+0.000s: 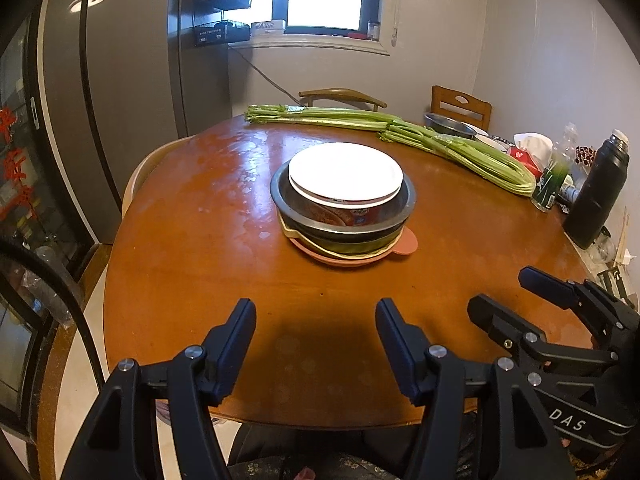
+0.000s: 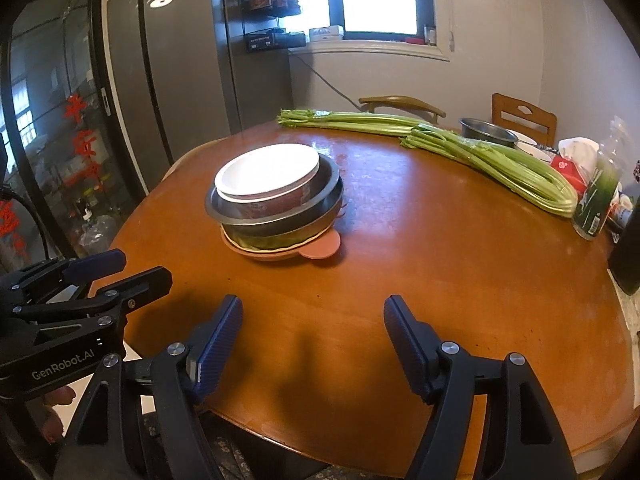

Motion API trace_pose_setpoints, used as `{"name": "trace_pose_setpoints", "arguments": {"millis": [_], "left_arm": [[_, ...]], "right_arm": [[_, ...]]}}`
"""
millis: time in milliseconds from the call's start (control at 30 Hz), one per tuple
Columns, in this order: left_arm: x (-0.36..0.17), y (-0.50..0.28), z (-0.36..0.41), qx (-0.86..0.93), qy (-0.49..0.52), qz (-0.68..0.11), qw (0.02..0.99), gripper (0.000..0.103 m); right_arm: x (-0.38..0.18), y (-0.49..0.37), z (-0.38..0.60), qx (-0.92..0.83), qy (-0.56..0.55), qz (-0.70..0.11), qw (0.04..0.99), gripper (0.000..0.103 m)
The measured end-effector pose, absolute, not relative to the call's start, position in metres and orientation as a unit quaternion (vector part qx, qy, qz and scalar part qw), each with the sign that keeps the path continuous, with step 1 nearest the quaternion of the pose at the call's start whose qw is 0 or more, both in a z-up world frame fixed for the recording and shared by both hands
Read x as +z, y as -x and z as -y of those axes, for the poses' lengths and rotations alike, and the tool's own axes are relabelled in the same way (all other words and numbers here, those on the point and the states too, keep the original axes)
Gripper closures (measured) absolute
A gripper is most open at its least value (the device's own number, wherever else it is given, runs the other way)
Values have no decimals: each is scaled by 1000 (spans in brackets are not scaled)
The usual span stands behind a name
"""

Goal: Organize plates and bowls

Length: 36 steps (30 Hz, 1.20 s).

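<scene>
A stack of dishes stands mid-table: a white plate (image 1: 345, 170) (image 2: 267, 174) tops a printed bowl (image 1: 340, 212), inside a steel bowl (image 1: 404, 206) (image 2: 280, 220), over a green bowl and a pink plate (image 1: 404, 244) (image 2: 320, 248) with a tab handle. My left gripper (image 1: 316, 320) hovers open above the near table edge, nothing between its fingers, well short of the stack. My right gripper (image 2: 314, 316) is likewise open and empty, with the stack ahead to its left. Each gripper shows in the other's view: the right gripper (image 1: 516, 292), the left gripper (image 2: 136, 266).
Two long celery bunches (image 1: 460, 148) (image 2: 500, 160) lie across the far side of the round wooden table (image 1: 192, 240). A steel bowl (image 1: 448, 124), tissue pack, green bottle (image 2: 596, 200) and black flask (image 1: 600, 192) crowd the right edge. Chairs stand behind; a fridge is at left.
</scene>
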State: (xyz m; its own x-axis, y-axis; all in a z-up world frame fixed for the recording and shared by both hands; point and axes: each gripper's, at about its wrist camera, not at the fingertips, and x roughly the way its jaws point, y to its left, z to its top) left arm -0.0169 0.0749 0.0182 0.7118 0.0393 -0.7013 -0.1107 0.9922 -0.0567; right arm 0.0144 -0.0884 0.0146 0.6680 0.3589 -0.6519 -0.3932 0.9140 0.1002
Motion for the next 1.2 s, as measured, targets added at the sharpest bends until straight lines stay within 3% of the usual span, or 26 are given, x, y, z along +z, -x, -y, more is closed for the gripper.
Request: {"name": "trace_pose_setpoints", "arguments": {"millis": [1200], "left_arm": [[10,11,-72,42,30,-382,923,41]], "right_arm": [[7,-13,93,189,24,-363,912,28]]}}
